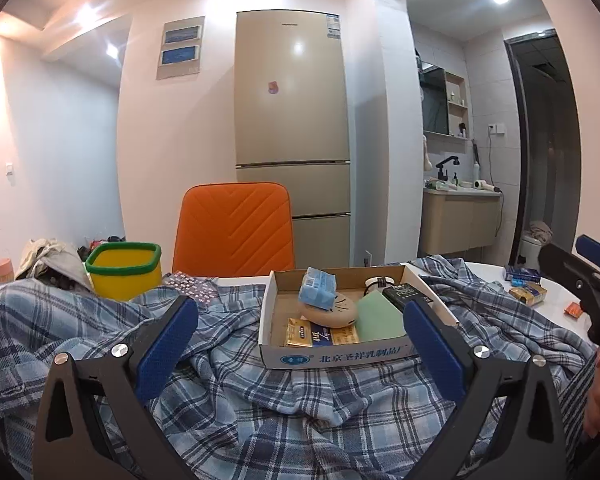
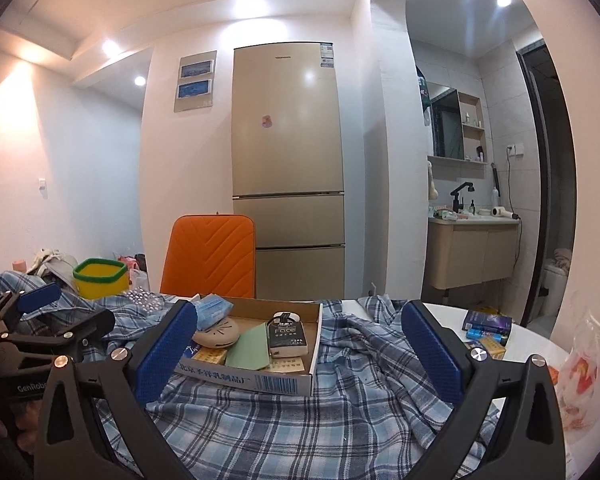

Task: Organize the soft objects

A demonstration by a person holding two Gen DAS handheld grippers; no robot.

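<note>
**Ana:** Blue-and-white plaid cotton, that crumpled checked shirt (image 1: 236, 412), sprawls across the white desk (image 2: 520, 336), right under both sets of tongs.

**Ben:** And the left tongs (image 1: 300, 344)?

**Ana:** Spread wide, nothing between them. Right tongs (image 2: 300, 348) likewise, gaping and empty above the cloth.

**Ben:** Snag, though: the shallow cardboard tray of small packets (image 1: 266, 320) sits on top of the fabric.

**Ana:** Right, so I'd say pull gently, or shift the tray first, otherwise everything slides. Best to pinch a hem or thick fold, not one thin layer.

**Ben:** How does the shirt look?

**Ana:** Soft, deeply wrinkled, bunched in ridges, limp at the near edge. The yellow green-rimmed bin (image 1: 124, 270) waits beyond it, on the left.
</note>
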